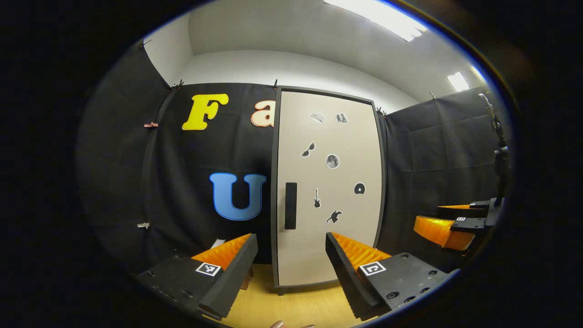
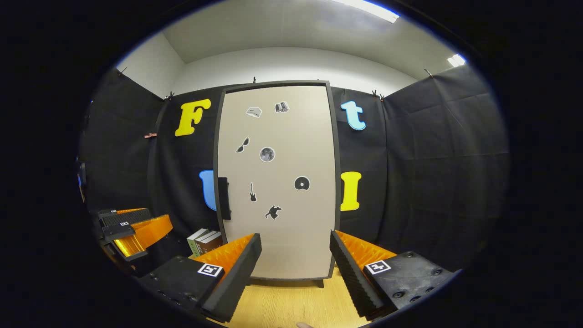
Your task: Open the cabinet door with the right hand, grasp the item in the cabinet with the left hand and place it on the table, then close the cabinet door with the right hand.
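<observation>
A tall beige cabinet point(image 1: 330, 187) point(image 2: 278, 182) with a dark frame stands on the wooden table, its door closed and dotted with small stickers. A black handle point(image 1: 290, 206) point(image 2: 223, 198) sits on the door's left edge. My left gripper point(image 1: 291, 266) is open, held well short of the door with nothing between its fingers. My right gripper point(image 2: 296, 264) is open too, facing the door's lower middle from a distance. The right gripper point(image 1: 448, 225) also shows at the right of the left gripper view, and the left gripper point(image 2: 132, 230) at the left of the right gripper view. The cabinet's contents are hidden.
A few books point(image 2: 205, 242) stand on the table left of the cabinet. Black cloth walls close the booth behind and on both sides. The light wooden table point(image 1: 291, 310) point(image 2: 282, 307) runs from the cabinet toward me. A stand point(image 1: 498, 150) rises at the far right.
</observation>
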`<action>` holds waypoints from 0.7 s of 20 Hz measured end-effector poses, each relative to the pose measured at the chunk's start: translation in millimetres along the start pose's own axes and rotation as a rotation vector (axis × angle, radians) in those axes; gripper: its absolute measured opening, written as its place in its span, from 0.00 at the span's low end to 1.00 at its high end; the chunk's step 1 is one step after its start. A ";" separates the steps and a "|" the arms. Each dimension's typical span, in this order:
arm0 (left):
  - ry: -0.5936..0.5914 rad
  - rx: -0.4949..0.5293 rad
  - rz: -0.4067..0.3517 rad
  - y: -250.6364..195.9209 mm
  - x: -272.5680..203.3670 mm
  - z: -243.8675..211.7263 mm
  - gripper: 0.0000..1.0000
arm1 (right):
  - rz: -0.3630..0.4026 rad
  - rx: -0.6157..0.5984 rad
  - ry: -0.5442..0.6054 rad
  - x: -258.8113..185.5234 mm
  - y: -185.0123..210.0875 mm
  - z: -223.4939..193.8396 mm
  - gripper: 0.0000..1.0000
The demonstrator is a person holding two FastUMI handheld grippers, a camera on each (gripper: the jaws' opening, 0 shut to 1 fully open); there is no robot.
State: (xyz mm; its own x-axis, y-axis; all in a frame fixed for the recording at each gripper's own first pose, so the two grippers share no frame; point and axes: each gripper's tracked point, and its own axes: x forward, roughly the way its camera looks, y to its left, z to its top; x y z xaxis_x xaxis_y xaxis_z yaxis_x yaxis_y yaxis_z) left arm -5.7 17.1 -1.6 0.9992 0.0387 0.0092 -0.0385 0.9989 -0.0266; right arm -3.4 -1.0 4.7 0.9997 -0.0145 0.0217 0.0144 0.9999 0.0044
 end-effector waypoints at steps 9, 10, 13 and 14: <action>0.001 0.001 -0.017 -2.5 0.8 -0.4 0.94 | 0.014 -0.002 -0.003 -3.6 6.3 -0.4 0.97; 0.001 0.001 -0.016 -1.7 0.9 -1.3 0.94 | 0.017 0.002 -0.004 -5.4 7.6 -0.4 0.97; 0.000 -0.003 -0.021 -2.0 1.0 -1.2 0.94 | 0.015 0.006 0.000 -4.1 7.6 -1.0 0.97; -0.001 -0.004 -0.022 -1.5 1.8 -1.3 0.94 | 0.010 0.001 0.002 -4.0 6.3 -1.2 0.97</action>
State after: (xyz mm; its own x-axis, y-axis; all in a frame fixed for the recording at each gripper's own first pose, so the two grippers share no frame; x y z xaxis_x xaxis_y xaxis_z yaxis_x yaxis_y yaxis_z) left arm -3.9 15.6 -2.9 0.9998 0.0171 0.0106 -0.0168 0.9994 -0.0300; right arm -7.2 5.4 3.4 0.9998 -0.0043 0.0194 0.0043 1.0000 0.0050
